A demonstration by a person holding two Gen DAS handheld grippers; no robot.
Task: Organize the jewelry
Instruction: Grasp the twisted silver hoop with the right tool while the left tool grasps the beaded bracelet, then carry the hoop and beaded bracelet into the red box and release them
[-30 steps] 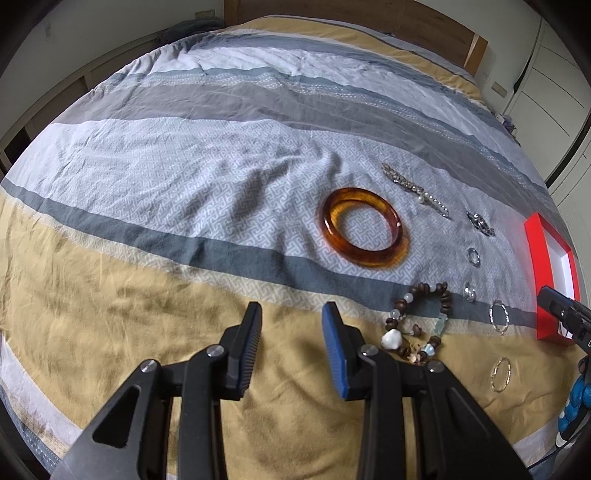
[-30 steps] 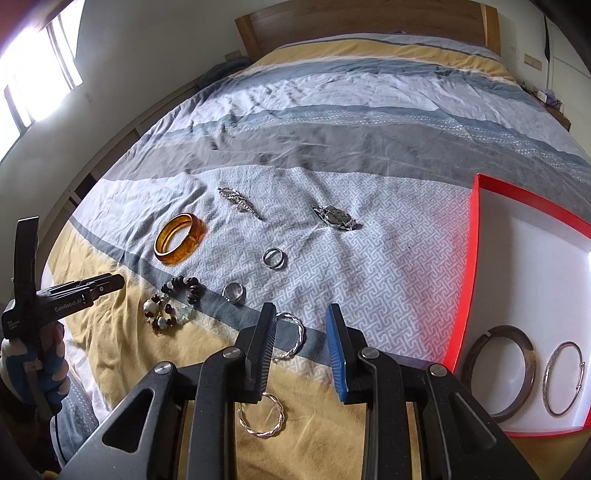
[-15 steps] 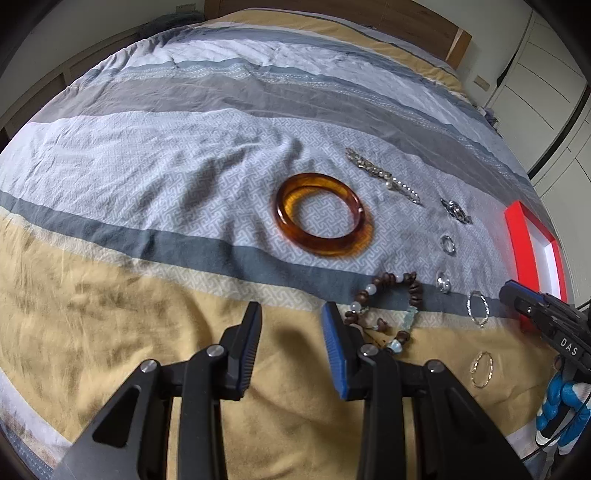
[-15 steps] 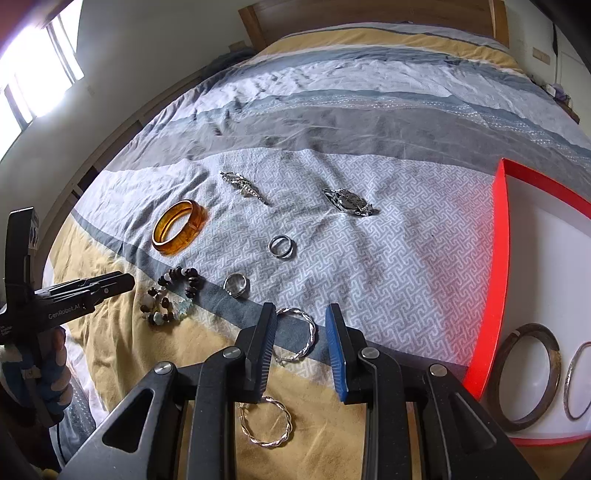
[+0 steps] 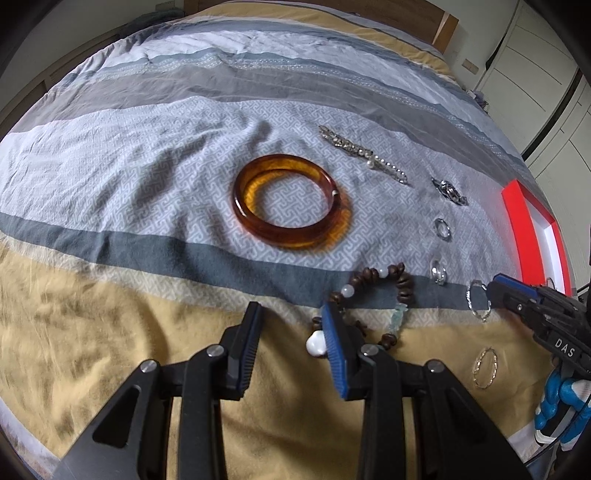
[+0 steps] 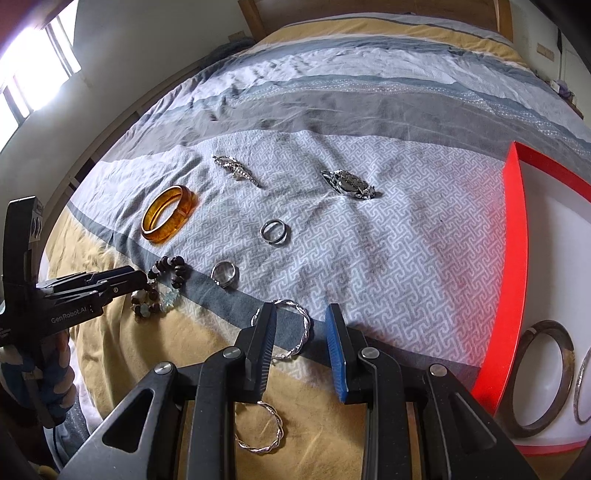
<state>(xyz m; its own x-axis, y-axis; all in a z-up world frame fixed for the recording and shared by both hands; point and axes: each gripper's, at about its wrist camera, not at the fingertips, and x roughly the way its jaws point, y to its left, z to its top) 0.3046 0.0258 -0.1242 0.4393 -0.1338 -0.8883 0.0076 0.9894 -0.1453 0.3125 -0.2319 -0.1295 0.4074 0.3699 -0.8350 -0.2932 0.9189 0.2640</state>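
Observation:
Jewelry lies on a striped bedspread. An amber bangle (image 5: 291, 201) (image 6: 168, 214) lies ahead of my open left gripper (image 5: 291, 314). A brown beaded bracelet (image 5: 376, 291) (image 6: 166, 284) lies partly behind its right finger. My open right gripper (image 6: 301, 317) hovers over a twisted silver bangle (image 6: 295, 332); a second twisted bangle (image 6: 260, 428) lies under it. Two rings (image 6: 274, 232) (image 6: 224, 274), a watch (image 6: 349, 183) and a chain (image 6: 236, 170) lie further off. A red-rimmed tray (image 6: 517, 258) on the right holds a dark bangle (image 6: 543, 376) and a thin silver one (image 6: 581, 391).
The bedspread (image 5: 147, 166) is wrinkled, with yellow, grey and white stripes. A wooden headboard (image 6: 369, 11) stands at the far end. White cupboards (image 5: 535, 66) stand at the right in the left wrist view. A bright window (image 6: 33, 77) is on the left wall.
My left gripper has moved forward and right, up to the beaded bracelet. My right gripper has moved forward over the nearer twisted silver bangle. Both stay open.

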